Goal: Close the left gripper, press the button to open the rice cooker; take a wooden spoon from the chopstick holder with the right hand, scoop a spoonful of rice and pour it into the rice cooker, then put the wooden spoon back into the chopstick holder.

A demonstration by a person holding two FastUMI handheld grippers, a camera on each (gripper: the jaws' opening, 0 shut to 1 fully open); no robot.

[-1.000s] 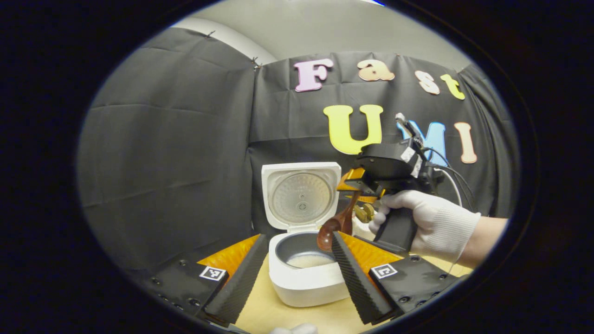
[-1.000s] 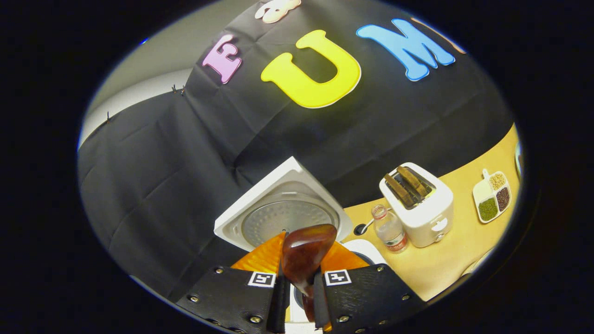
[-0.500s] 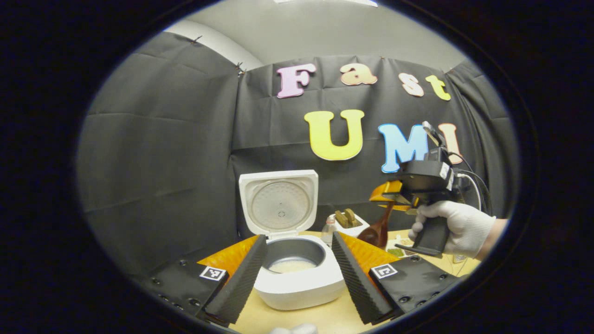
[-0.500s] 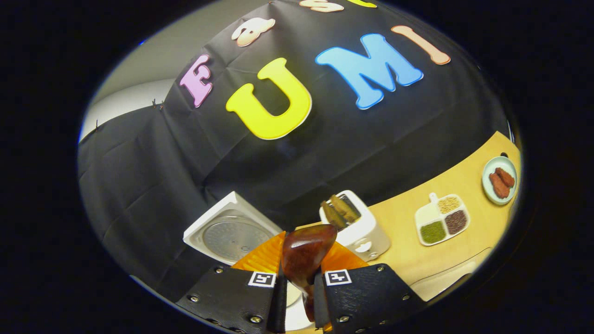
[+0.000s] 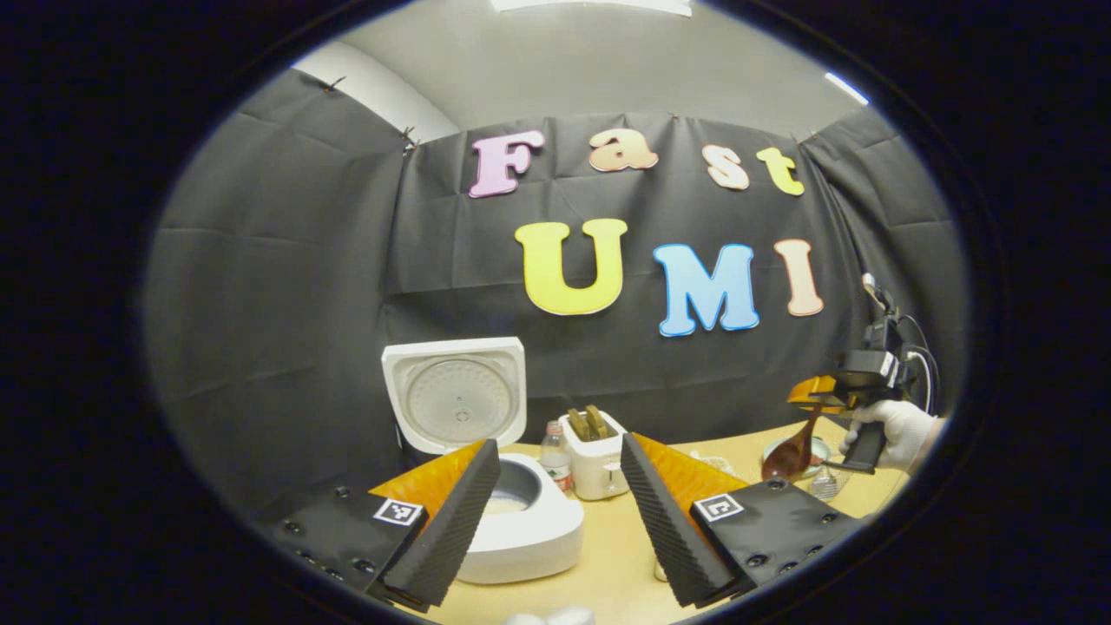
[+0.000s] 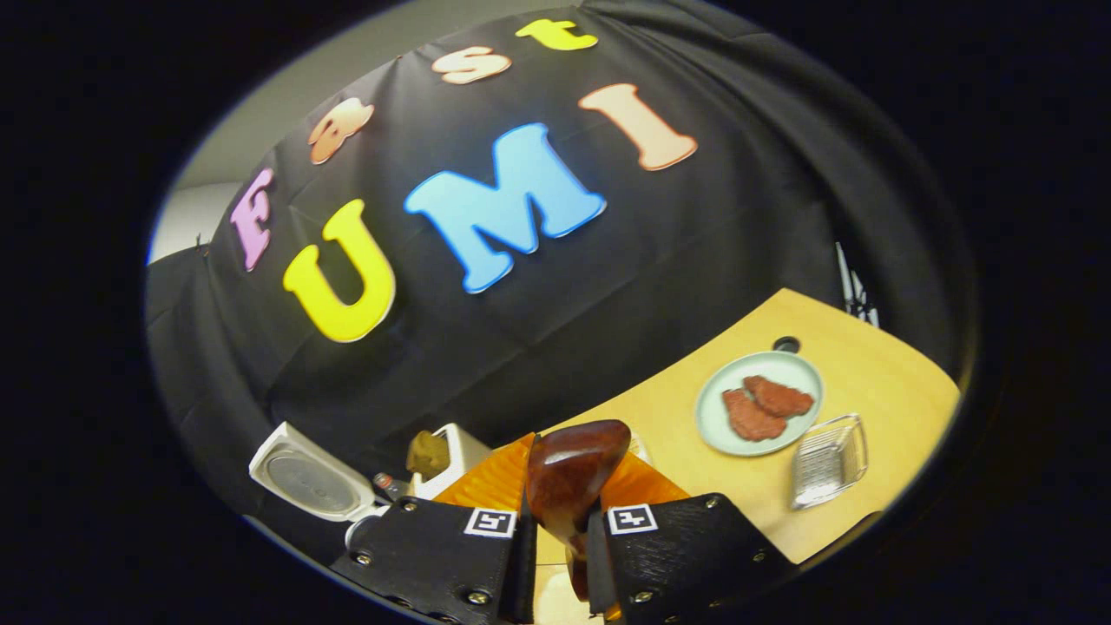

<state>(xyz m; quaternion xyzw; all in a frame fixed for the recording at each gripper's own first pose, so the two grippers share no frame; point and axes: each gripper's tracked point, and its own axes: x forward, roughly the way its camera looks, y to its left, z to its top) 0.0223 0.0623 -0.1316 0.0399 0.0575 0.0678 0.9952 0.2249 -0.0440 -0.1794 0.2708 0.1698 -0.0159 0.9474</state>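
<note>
Your light wooden bench (image 5: 608, 564) stands in a booth walled with black cloth (image 6: 608, 286). Toward its left end the white rice cooker (image 5: 521, 529) sits with its lid up and pale rice in the pot. A pale green plate (image 6: 720, 430) carries reddish-brown pieces. Your left gripper (image 5: 555, 512) is spread wide and empty. Your right gripper (image 6: 560, 542) clamps the dark brown wooden spoon (image 6: 568, 477), raised over the bench's right end.

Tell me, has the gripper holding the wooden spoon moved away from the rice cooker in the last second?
Yes. In the left gripper view the right gripper, shut on the wooden spoon, has swung rightward from over the rice cooker to past the toaster.
</note>
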